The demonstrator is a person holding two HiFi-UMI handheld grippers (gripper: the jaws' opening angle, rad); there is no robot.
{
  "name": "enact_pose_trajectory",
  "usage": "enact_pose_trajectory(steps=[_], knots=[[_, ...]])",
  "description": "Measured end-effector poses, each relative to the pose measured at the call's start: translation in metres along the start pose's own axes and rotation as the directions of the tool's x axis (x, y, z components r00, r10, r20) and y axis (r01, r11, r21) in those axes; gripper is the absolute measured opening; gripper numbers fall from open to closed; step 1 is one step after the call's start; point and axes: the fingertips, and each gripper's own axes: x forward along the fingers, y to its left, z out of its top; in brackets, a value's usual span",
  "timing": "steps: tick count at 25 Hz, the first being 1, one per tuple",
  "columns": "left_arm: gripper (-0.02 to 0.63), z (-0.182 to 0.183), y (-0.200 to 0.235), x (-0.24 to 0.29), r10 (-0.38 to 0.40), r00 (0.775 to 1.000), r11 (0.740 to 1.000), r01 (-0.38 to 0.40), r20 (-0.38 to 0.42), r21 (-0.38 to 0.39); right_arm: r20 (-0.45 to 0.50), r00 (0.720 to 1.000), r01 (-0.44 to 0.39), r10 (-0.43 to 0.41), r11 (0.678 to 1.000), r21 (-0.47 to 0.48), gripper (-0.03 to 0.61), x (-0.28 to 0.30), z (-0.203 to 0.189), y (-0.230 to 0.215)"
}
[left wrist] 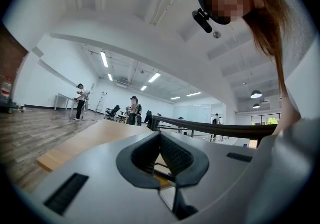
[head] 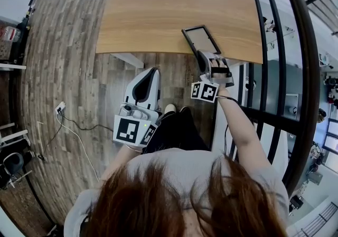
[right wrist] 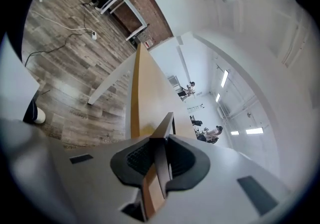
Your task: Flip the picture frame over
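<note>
While the right gripper (head: 204, 54) pinches the picture frame (head: 201, 39) edge-on, lift clear of the surface (head: 158, 9) before rolling; left gripper (head: 148, 74) hangs closed, empty

No readable text, brand or number anywhere; only black-and-white square code patterns on the left white marker cube (head: 129, 130) and the right white marker cube (head: 204, 92).

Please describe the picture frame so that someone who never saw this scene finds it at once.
On the wooden table, at the right of its near edge, is the picture frame, clamped by the right gripper. It is a dark-rimmed rectangle with a pale grey panel, the table's only object.
</note>
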Motion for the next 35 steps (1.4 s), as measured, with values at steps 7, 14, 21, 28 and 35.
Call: enact_pose_trajectory(steps=[7,14,21,28,35], knots=[[0.006,0.004,0.009,-0.003,0.025,1.000,1.000,-0.025,0.011,0.009,0.027,0.997,0.063,-0.069,0.979,0.192,0.069,-0.008,0.018,-0.038],[0.006,0.004,0.004,0.000,0.013,1.000,1.000,-0.013,0.010,0.012,0.013,0.988,0.104,-0.156,0.715,0.691,0.069,-0.024,0.017,-0.094],[0.006,0.002,0.000,0.005,-0.005,1.000,1.000,0.005,0.004,0.011,-0.032,0.979,0.109,-0.204,0.379,0.919,0.060,-0.030,-0.006,-0.120],[0.006,0.000,-0.006,0.009,-0.016,1.000,1.000,0.017,-0.002,0.012,-0.031,0.956,-0.028,-0.293,-0.196,0.980,0.057,-0.038,-0.028,-0.129],[0.006,-0.003,-0.010,0.008,-0.026,1.000,1.000,0.026,-0.012,0.013,-0.128,0.936,-0.163,-0.327,-0.728,0.666,0.057,-0.040,-0.060,-0.100]])
